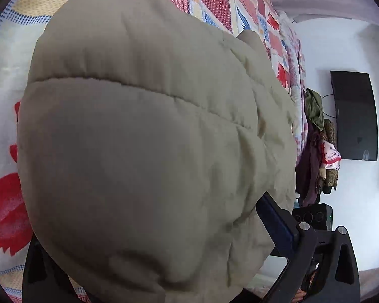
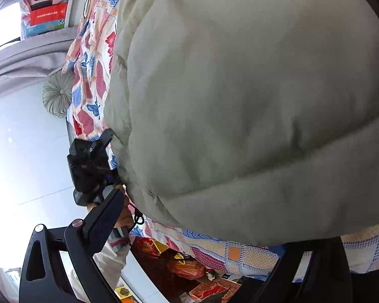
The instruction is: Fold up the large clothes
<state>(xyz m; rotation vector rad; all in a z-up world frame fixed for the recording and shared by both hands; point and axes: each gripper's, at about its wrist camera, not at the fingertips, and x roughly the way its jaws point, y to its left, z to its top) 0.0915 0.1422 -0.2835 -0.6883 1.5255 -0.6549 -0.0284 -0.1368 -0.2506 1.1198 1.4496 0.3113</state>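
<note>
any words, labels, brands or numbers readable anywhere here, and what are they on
Nothing can be read.
Red bag on the shelf by the curtain: a line of white print, too small and blurred to read.
Dark wall screen: a faint pale mark near its lower edge, not readable.
Padded jacket and patterned bedspread: no text showing.

I find the padded coat (image 1: pixel 144 136) bulging across the bed (image 1: pixel 2 80), blocking both forward paths; open floor (image 2: pixel 25 139) remains clear beside the bed edge.
</note>
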